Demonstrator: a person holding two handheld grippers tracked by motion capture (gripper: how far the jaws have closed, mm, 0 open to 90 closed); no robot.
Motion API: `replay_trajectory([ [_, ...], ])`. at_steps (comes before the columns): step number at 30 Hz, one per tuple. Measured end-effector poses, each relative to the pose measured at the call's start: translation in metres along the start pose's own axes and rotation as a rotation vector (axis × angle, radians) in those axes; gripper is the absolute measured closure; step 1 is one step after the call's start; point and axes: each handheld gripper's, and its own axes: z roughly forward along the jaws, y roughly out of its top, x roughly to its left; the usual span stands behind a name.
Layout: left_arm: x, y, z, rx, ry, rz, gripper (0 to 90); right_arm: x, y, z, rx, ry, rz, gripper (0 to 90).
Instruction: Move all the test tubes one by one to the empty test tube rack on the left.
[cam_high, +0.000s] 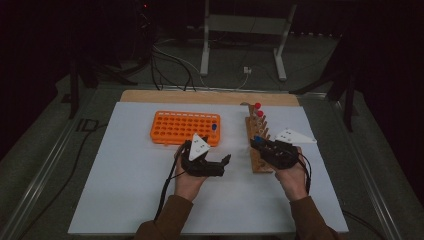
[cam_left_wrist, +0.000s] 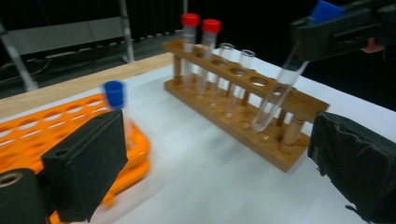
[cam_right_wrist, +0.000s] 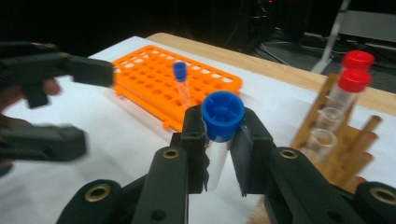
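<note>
My right gripper (cam_right_wrist: 222, 122) is shut on a clear tube with a blue cap (cam_right_wrist: 222, 109). In the left gripper view this tube (cam_left_wrist: 280, 88) hangs tilted, its lower end down at the wooden rack (cam_left_wrist: 289, 100); whether it sits in a hole I cannot tell. The wooden rack (cam_high: 256, 150) holds two red-capped tubes (cam_left_wrist: 201, 51) and two uncapped ones (cam_left_wrist: 236, 70). The orange rack (cam_high: 182, 128) carries one blue-capped tube (cam_left_wrist: 114, 95). My left gripper (cam_high: 225, 165) is between the two racks, its jaws wide open and bare (cam_left_wrist: 219, 163).
Both racks stand on a white sheet (cam_high: 130, 185) over a wooden table (cam_high: 200, 96). A metal stand (cam_high: 242, 25) and cables lie on the floor beyond the far edge. The person's sleeves come in at the bottom edge.
</note>
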Motion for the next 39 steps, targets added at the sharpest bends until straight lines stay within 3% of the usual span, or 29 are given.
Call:
replay_trajectory([
  [4, -0.011, 0.003, 0.010, 0.017, -0.030, 0.028, 10.1, 0.009, 0.002, 0.001, 0.002, 0.027, -0.022, 76.4],
  [5, -0.015, 0.005, 0.014, 0.018, -0.059, 0.032, 13.7, 0.010, 0.002, 0.002, 0.003, 0.033, -0.026, 76.4],
  [7, -0.018, 0.006, 0.018, 0.024, -0.075, 0.030, 16.5, 0.013, 0.002, 0.002, 0.005, 0.047, -0.028, 76.4],
  [17, -0.028, 0.007, 0.033, 0.070, -0.083, 0.067, 26.4, 0.020, 0.000, 0.008, 0.026, 0.109, -0.022, 76.4],
  [30, -0.031, 0.006, 0.034, 0.081, -0.115, 0.127, 72.6, 0.025, -0.003, 0.013, 0.045, 0.134, -0.029, 76.4],
  [33, -0.033, 0.005, 0.034, 0.081, -0.121, 0.148, 75.1, 0.025, -0.002, 0.013, 0.046, 0.136, -0.027, 75.8],
  [39, -0.029, 0.006, 0.033, 0.080, -0.104, 0.141, 76.7, 0.017, -0.001, 0.008, -0.004, 0.184, 0.030, 46.9],
])
